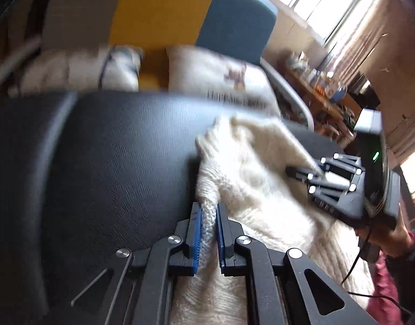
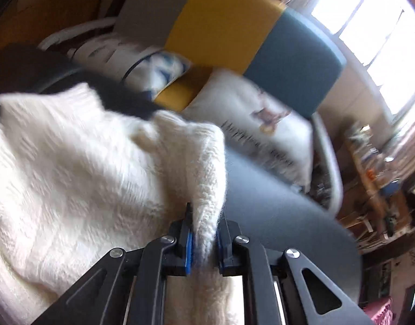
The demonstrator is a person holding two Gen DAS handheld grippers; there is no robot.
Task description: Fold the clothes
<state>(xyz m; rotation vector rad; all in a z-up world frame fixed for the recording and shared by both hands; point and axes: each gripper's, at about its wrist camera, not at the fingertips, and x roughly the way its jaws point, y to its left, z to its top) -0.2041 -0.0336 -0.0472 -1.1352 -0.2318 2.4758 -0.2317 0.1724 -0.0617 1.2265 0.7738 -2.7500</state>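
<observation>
Your left gripper (image 1: 207, 214) pinches a sweater (image 1: 250, 168) edge over the black table (image 1: 120, 146); right gripper (image 2: 204, 224) clamps another fold of it. Sofa (image 2: 229, 21) w/ pillows behind.

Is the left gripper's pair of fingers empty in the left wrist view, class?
No: the left gripper is shut on a ribbed edge of the white knitted sweater, which sits between its blue pads.

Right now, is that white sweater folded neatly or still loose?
Loose. The white sweater lies rumpled on the black table, its edges pinched by the left gripper and right gripper.
</observation>
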